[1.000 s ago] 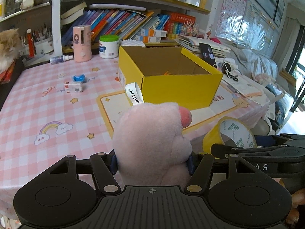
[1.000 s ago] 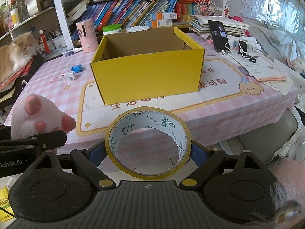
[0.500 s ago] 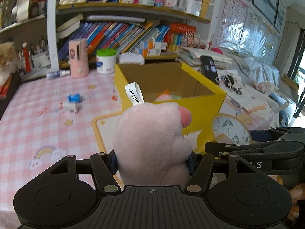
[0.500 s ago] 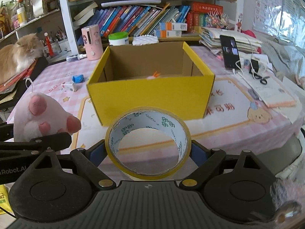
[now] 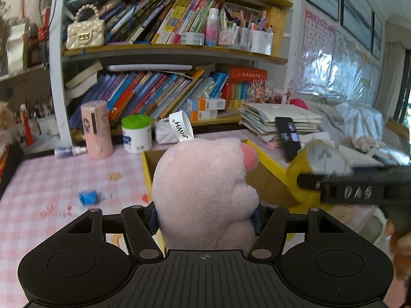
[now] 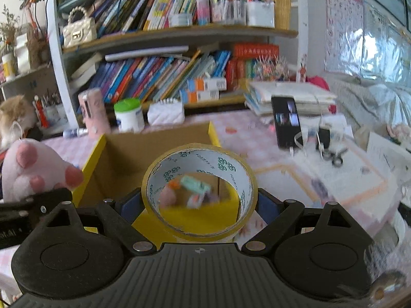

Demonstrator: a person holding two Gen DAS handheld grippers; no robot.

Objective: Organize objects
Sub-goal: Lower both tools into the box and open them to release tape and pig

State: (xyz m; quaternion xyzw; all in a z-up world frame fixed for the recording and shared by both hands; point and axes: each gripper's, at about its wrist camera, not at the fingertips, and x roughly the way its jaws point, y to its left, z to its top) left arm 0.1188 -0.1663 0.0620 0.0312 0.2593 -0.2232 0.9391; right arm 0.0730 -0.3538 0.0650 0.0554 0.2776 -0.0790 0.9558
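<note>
Presently both pairs of tongs are loaded and poised at the yellow box (image 6: 154, 154), which stands open on the pink checked table (image 5: 51, 184). The left tongs (image 5: 205, 218) are clenched on a pink plush paw (image 5: 205, 190), its white label loop standing up at the top centre of the left view. The right tongs (image 6: 199, 202) grasp a roll of tape (image 6: 199, 192) across its outer rim, the roll standing on edge with its core facing the camera. Through that core, small items already lying in the box can be made out, too blurred to name.

Risks, as judged. The two loads sit close together over one opening; in the left view the right tongs and tape occupy the right of the frame, just beside the plush. Releasing both at once could make them collide, or tip one onto the box wall and out onto the table. The tape, held on edge, would likely roll if let go above the rim. The plush is soft and bulky and may hang on the near wall if not carried fully past it. The frames are motion-blurred, so exact clearance over the rim cannot be told.

Surroundings. Behind the box stand a pink cylinder (image 5: 96, 131), a green-lidded jar (image 5: 136, 134) and a white quilted pouch (image 6: 166, 113); a phone (image 6: 286, 122) leans at right against stacked papers. A small blue item (image 5: 87, 197) lies at left. None blocks the box opening.
</note>
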